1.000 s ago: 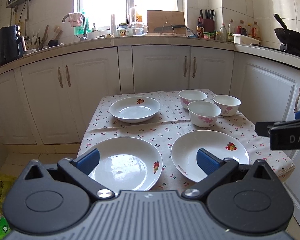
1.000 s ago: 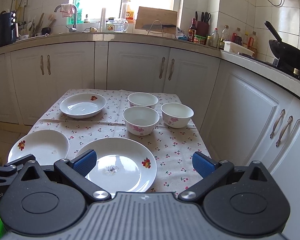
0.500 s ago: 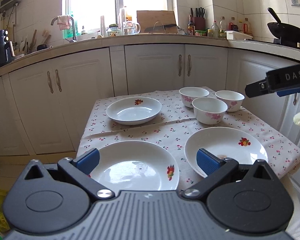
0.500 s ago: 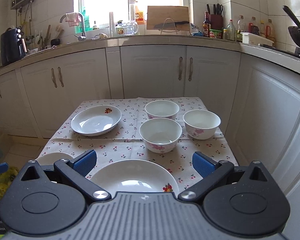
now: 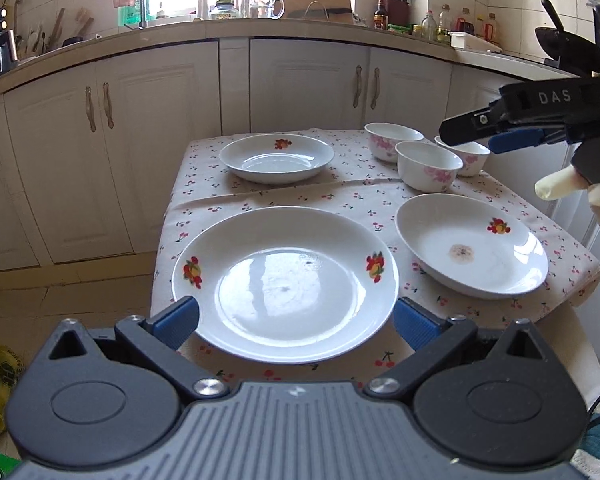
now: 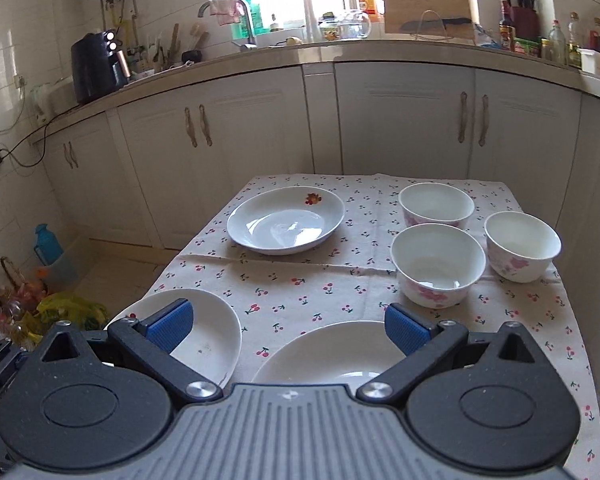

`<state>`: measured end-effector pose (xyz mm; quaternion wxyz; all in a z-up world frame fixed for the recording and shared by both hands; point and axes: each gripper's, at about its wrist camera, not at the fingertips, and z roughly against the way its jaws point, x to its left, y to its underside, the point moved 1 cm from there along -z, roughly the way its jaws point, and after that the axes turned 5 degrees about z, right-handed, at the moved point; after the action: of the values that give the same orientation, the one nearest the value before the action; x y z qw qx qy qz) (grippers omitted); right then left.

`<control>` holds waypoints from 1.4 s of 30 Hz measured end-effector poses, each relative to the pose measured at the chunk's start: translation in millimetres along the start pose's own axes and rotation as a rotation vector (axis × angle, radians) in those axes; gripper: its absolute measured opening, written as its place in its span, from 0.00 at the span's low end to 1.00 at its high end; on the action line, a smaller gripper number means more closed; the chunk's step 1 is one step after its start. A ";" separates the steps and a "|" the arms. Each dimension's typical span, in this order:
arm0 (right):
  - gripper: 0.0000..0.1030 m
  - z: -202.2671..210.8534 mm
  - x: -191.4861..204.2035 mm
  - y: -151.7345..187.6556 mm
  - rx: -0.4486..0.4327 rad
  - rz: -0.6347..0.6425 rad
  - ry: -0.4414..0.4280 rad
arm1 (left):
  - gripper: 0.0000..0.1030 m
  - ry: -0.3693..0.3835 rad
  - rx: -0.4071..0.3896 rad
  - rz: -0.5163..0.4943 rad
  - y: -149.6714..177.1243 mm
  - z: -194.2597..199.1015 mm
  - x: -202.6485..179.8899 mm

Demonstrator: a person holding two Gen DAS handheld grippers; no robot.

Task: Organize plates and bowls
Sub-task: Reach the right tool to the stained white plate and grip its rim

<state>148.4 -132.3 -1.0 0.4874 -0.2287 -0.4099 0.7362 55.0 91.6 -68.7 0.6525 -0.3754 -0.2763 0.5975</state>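
The cherry-print tablecloth (image 5: 364,200) covers a small table that stands in front of the white kitchen cabinets (image 5: 300,84), and everything below is placed relative to that cloth.

The left tool (image 5: 296,320) hovers at the cloth's near edge with its blue pads spread wide, released and gripping nothing; the near left plate (image 5: 285,282) lies flat between and just beyond the pads. Beside it, toward the cloth's right near corner, sits the near right plate (image 5: 471,249), with a brownish smudge at its centre and a fruit motif on the rim. At the far left of the cloth rests the far plate (image 5: 277,157), a deeper dish with a fruit motif. At the far right stand three white bowls with pink flowers, close together: the back bowl (image 5: 392,142), the middle bowl (image 5: 429,166) and the right bowl (image 5: 466,156), partly hidden in the left view.

The right tool (image 6: 288,326) is also released, pads wide apart, poised above the near edge of the cloth over the two near plates. In the left view it appears at the cloth's right side, held by a gloved hand (image 5: 580,188).
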 end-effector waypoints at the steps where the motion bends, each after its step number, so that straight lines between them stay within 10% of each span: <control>1: 1.00 -3.0 3.2 0.7 0.005 0.013 -0.013 | 0.99 -0.008 0.001 0.005 1.5 -1.3 4.0; 24: 0.99 -111.6 56.6 -8.8 0.229 0.260 -0.308 | 0.99 0.171 0.113 -0.100 17.2 -41.0 48.3; 42: 0.69 -165.6 47.2 -8.7 0.384 0.233 -0.401 | 0.99 0.248 0.142 -0.181 8.5 -58.4 47.2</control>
<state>255.1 -24.9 -83.4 0.3434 -0.0279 -0.3224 0.8817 103.7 128.8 -112.9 0.7576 -0.3727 -0.1832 0.5036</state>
